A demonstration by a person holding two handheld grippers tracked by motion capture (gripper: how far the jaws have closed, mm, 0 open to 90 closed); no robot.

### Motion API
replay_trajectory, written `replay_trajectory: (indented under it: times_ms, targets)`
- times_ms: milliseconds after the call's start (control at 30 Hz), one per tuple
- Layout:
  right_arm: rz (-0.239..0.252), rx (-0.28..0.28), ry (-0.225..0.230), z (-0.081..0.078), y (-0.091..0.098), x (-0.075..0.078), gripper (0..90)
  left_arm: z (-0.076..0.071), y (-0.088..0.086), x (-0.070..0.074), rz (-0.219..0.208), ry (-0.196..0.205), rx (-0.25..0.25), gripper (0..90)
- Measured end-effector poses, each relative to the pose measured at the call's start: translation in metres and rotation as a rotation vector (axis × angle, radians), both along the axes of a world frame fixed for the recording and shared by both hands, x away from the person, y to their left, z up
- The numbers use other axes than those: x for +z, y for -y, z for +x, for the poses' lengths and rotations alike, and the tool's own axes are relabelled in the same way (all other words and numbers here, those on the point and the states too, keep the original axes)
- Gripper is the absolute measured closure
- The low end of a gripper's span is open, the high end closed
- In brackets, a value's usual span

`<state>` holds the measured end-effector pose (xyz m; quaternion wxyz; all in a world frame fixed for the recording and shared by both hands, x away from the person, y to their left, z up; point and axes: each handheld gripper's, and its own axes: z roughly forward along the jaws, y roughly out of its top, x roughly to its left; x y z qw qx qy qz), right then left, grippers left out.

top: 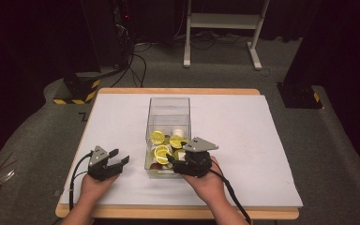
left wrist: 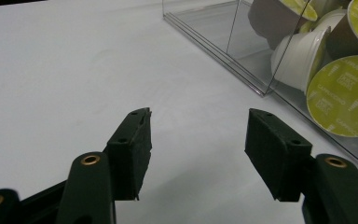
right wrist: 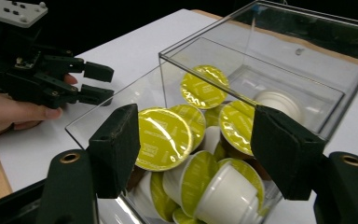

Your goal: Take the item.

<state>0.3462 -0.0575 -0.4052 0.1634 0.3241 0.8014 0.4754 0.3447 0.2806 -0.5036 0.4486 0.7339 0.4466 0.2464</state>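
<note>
Table (top: 243, 140): broad bare white sheet left and right of the clear box (top: 168, 108), so open room either side; the near edge lies close behind both hands.

Clear box: thin upright walls, open top. Coffee capsules (right wrist: 165, 137) piled loose in its near end, lids tilted every way.

Right tool (right wrist: 196, 144): jaws apart over the box's near rim, gripping nothing. Risks: a jaw catching the wall and shoving the box; a capsule slipping sideways.

Left tool (left wrist: 198, 140): apart, empty, left of the box.
</note>
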Motion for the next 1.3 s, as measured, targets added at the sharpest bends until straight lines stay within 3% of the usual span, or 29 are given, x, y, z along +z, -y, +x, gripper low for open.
replay_trajectory:
  times_ms: [400,600,867,1300]
  targets:
    - [-0.049,0.044,-0.041,0.001,-0.017,-0.008,32.3,-0.001,0.000,0.000,-0.004,0.002,-0.010,40.6]
    - [-0.089,0.055,-0.069,0.004,-0.032,-0.010,27.5,-0.001,0.000,0.000,-0.003,0.003,-0.015,40.6]
    - [-0.140,0.040,-0.090,0.009,-0.043,-0.018,26.2,-0.002,0.000,0.000,-0.002,0.008,-0.021,40.5]
    - [-0.228,0.026,-0.054,0.012,-0.053,-0.021,32.9,-0.002,0.000,0.000,-0.006,0.005,-0.024,40.6]
